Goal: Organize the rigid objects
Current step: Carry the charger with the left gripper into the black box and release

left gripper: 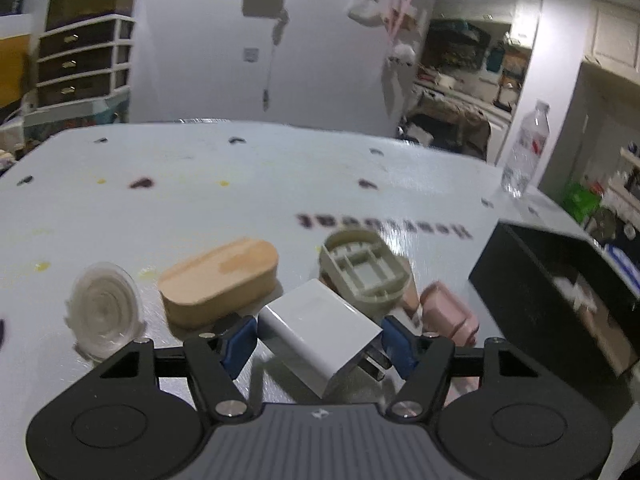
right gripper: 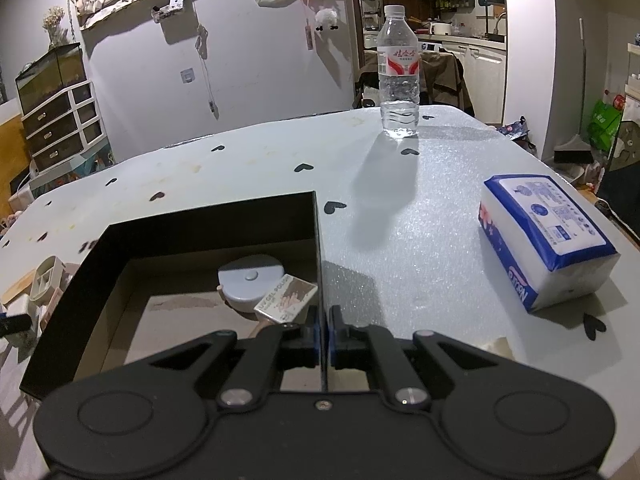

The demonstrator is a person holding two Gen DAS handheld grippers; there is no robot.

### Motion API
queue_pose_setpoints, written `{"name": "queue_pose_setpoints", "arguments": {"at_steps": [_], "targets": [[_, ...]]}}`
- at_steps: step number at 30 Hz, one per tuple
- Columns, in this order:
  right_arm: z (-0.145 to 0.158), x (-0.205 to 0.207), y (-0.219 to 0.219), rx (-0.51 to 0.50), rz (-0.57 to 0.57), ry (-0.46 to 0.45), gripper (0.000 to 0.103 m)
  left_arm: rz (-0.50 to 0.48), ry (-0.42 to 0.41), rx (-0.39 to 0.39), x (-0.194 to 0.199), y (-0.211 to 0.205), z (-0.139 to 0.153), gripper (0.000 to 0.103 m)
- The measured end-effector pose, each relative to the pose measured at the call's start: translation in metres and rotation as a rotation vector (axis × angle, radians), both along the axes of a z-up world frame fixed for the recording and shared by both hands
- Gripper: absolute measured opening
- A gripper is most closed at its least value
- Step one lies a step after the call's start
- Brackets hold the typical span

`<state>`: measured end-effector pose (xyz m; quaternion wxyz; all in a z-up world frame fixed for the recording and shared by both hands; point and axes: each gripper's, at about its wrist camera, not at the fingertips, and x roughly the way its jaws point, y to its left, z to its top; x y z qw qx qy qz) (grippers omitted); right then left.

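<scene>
In the left wrist view my left gripper [left gripper: 318, 344] is open around a white plug charger [left gripper: 320, 330] that lies on the table; its blue pads stand on either side, not clearly touching. Beyond it lie a tan oval block [left gripper: 220, 280], a clear round lid [left gripper: 104, 312], a beige ribbed holder [left gripper: 364, 272] and a pink piece [left gripper: 448, 312]. The black box [left gripper: 556, 304] stands to the right. In the right wrist view my right gripper [right gripper: 323, 340] is shut on the box's right wall [right gripper: 318, 280]. Inside lie a grey round disc [right gripper: 250, 280] and a small gel polish box [right gripper: 288, 298].
A water bottle [right gripper: 399, 72] stands at the table's far side. A tissue pack [right gripper: 548, 240] lies on the right of the table. The table [right gripper: 400, 200] is pale with dark heart marks. Drawers [right gripper: 60, 124] stand against the wall at left.
</scene>
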<state>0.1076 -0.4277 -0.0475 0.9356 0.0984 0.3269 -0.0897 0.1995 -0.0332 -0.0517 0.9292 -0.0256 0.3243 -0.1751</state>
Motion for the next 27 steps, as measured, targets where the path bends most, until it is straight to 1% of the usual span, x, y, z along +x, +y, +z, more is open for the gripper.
{"name": "queue_pose_setpoints", "arguments": {"at_steps": [3, 5, 8, 12, 17, 22, 27], "targets": [[0.001, 0.000, 0.000, 0.000, 0.001, -0.001, 0.004, 0.004, -0.042, -0.014, -0.004, -0.001, 0.019, 0.068], [0.000, 0.000, 0.000, 0.000, 0.001, -0.001, 0.004, -0.023, -0.075, -0.022, -0.006, -0.005, 0.032, 0.068], [0.001, -0.001, -0.001, 0.004, 0.001, -0.004, 0.005, -0.089, -0.116, -0.028, -0.008, -0.021, 0.051, 0.068], [0.001, -0.001, -0.002, 0.009, 0.005, -0.007, 0.005, -0.205, -0.130, -0.054, -0.006, -0.056, 0.064, 0.068], [0.000, -0.003, -0.003, 0.012, 0.006, -0.016, 0.005, -0.340, -0.139, -0.040, -0.013, -0.105, 0.068, 0.068], [0.000, -0.004, -0.003, 0.014, 0.008, -0.019, 0.005, -0.467, -0.127, 0.027, -0.023, -0.149, 0.062, 0.068], [-0.001, -0.005, -0.005, 0.024, 0.019, -0.028, 0.006, -0.532, -0.093, 0.075, -0.029, -0.181, 0.049, 0.068]]}}
